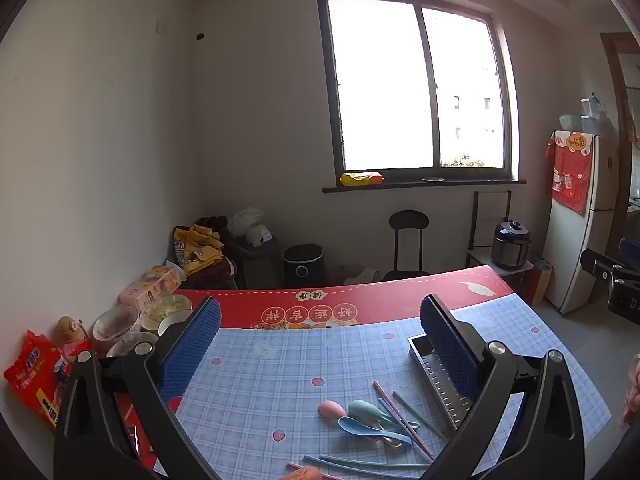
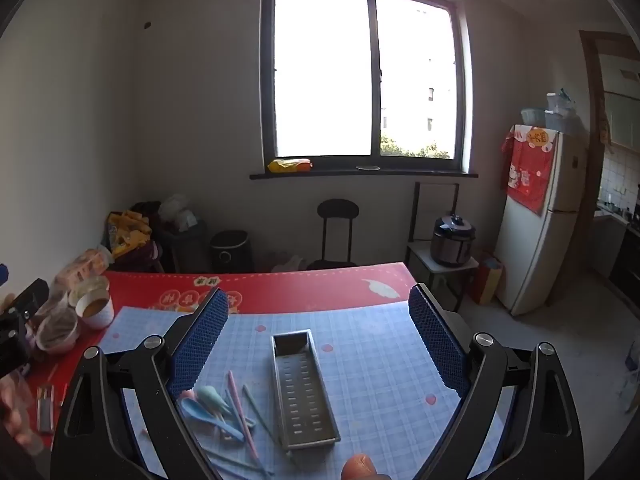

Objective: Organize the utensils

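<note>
A pile of pastel utensils lies on the blue checked mat (image 1: 256, 384): a pink spoon (image 1: 332, 409), a green spoon (image 1: 366, 408), a blue spoon (image 1: 360, 429) and several pink and green chopsticks (image 1: 404, 420). Right of the pile sits a perforated metal tray (image 2: 300, 388), lengthwise and with nothing in it. My left gripper (image 1: 320, 328) hovers open above the mat, its right finger in front of the tray (image 1: 440, 384). My right gripper (image 2: 318, 326) is open too, straddling the tray from above. In the right wrist view the spoons (image 2: 208, 404) and chopsticks (image 2: 240, 412) lie beside its left finger.
A red tablecloth (image 1: 380, 292) lies under the mat. Bowls (image 1: 116, 320), a tissue pack (image 1: 150, 286) and a red snack bag (image 1: 36, 380) crowd the table's left edge. An orange object (image 2: 360, 466) pokes in at the bottom. A stool (image 2: 338, 232), rice cooker (image 2: 454, 240) and fridge (image 2: 536, 216) stand beyond.
</note>
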`<state>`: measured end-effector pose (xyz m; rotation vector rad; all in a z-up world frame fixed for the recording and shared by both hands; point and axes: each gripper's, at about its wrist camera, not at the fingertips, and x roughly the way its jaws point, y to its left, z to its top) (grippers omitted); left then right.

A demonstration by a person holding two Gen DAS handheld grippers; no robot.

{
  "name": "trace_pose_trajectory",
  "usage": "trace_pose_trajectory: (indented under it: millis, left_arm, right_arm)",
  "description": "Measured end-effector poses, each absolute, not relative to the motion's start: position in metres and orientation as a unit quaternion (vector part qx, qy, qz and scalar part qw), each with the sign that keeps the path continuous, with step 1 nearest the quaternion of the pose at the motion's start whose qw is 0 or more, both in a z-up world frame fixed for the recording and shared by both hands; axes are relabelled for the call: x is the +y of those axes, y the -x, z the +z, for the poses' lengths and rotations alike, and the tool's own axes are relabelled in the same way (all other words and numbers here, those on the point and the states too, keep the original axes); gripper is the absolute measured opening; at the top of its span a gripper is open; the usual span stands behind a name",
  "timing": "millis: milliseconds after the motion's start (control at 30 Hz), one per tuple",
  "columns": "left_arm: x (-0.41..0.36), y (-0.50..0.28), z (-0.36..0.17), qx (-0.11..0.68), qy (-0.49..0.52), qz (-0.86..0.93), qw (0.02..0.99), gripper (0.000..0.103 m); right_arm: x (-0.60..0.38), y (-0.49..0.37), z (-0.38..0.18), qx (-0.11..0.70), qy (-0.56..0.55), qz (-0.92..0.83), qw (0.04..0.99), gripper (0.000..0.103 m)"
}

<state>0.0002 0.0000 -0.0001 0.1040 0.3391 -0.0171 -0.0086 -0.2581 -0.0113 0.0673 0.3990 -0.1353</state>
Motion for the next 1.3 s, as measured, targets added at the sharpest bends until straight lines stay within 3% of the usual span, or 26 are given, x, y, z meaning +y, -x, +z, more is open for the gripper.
trace_pose_trajectory:
  millis: [1300]
  left_arm:
    - [0.008, -0.006, -0.004, 0.177, -0.036, -0.002, 0.984, 0.098]
  right_arm:
    - [-0.257, 0.004, -0.022, 0.208, -0.038, -0.072, 0.975, 0.089]
